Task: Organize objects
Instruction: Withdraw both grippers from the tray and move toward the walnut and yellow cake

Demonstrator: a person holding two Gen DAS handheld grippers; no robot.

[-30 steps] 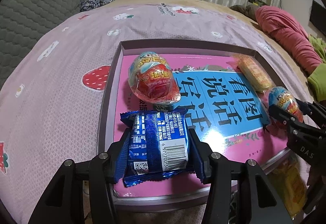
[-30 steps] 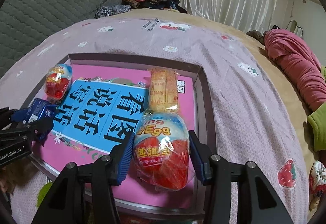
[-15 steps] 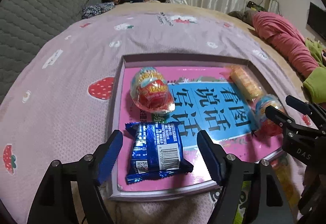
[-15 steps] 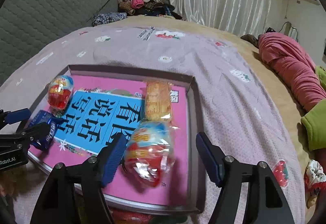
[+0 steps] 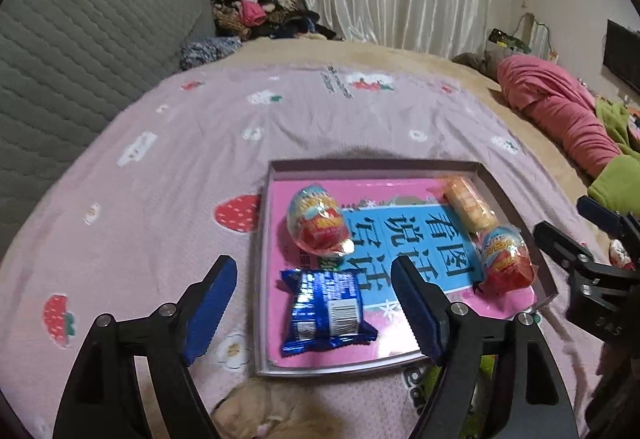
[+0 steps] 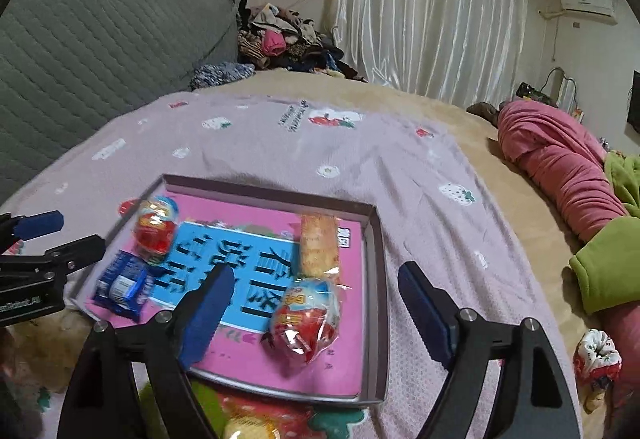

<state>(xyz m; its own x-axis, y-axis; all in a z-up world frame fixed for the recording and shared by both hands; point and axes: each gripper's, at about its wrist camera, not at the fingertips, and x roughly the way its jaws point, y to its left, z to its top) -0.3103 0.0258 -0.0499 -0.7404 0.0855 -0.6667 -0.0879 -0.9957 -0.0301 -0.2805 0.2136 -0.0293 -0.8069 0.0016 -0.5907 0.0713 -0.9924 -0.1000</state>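
A shallow tray (image 5: 262,239) (image 6: 374,299) with a pink and blue book cover as its floor lies on the bed. In it lie a blue biscuit packet (image 5: 326,313) (image 6: 122,287), two wrapped toy eggs (image 5: 318,221) (image 5: 506,261) (image 6: 156,227) (image 6: 308,319) and an orange wafer pack (image 5: 468,209) (image 6: 318,245). My left gripper (image 5: 312,303) is open and empty, hovering above the biscuit packet. My right gripper (image 6: 316,307) is open and empty, hovering above the near egg. Each gripper also shows at the edge of the other view.
The pink strawberry-print blanket (image 5: 160,179) covers the bed. A grey quilted headboard (image 5: 80,51) stands at the left. A clothes pile (image 6: 280,43) and curtains are at the back. Pink and green bedding (image 6: 560,159) lies at the right. More snack packs (image 6: 248,423) lie below the tray's near edge.
Both grippers opened and let go: the left released the biscuit packet, the right released the toy egg, both into the tray. Both grippers then pulled back and up.
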